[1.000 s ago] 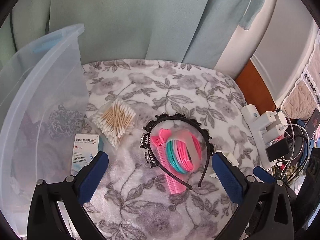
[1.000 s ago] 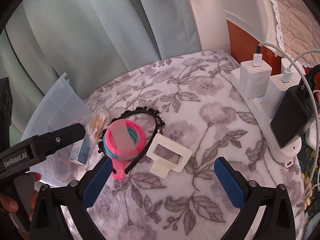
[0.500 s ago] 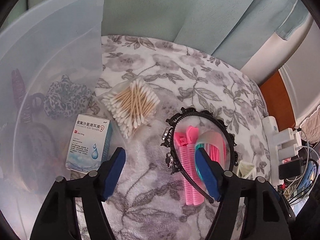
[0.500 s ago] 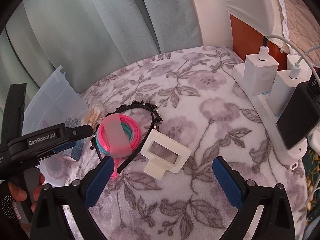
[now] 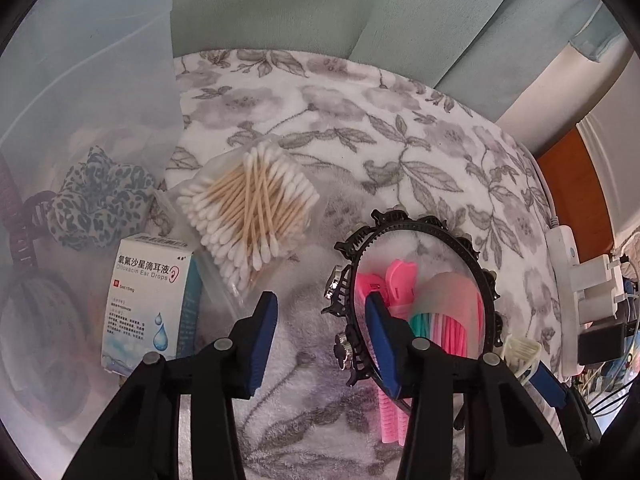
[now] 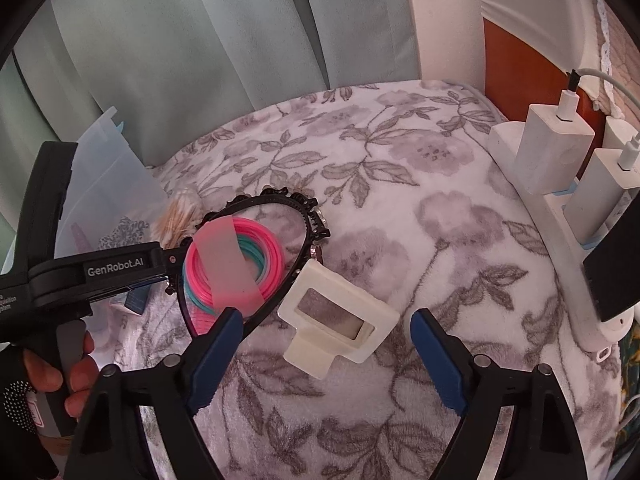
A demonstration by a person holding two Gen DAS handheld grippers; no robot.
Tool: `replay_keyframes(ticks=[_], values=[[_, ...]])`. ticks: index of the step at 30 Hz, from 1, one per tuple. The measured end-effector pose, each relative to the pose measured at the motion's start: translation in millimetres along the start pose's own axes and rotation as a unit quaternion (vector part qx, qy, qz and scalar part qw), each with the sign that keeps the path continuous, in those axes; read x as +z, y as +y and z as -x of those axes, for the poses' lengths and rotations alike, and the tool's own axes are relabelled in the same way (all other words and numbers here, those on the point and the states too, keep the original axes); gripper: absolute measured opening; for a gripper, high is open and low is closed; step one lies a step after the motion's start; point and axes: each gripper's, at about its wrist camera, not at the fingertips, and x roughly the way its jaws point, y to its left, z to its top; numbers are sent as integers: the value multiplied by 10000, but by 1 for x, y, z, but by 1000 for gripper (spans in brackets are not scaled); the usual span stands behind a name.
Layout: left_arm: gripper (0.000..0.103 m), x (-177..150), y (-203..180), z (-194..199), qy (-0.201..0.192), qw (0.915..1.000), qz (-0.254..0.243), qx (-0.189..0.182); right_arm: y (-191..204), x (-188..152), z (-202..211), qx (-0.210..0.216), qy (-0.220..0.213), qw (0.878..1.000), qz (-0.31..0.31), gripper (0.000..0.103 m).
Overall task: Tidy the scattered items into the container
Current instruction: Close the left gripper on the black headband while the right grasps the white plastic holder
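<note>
Black toothed plastic headband lies on the floral blanket; left gripper jaws closing around its rim, nothing pinched yet. Seat both pads squarely. Right gripper closing, empty.

Open blanket behind; chargers block right, bin wall left, headband crowds centre.

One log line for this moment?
left gripper: closing, headband side between jaws | right gripper: closing, above cream frame
</note>
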Motion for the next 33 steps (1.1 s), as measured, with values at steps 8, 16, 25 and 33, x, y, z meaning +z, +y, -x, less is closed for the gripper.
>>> replay_keyframes(ticks=[8, 16, 25, 33], values=[[29, 5, -13, -4, -24, 9995, -239, 200, -6, 1, -8, -9, 76, 9998, -173, 80], [20, -1, -16, 0, 65, 9995, -206, 239, -8, 3, -10, -127, 38, 9997, -195, 69], [21, 0, -16, -9, 158, 9992, -249, 276, -8, 5, -10, -131, 7, 9996, -261, 62], [20, 3, -21, -11, 68, 9983, -401, 417, -8, 5, -10, -114, -21, 9996, -267, 62]])
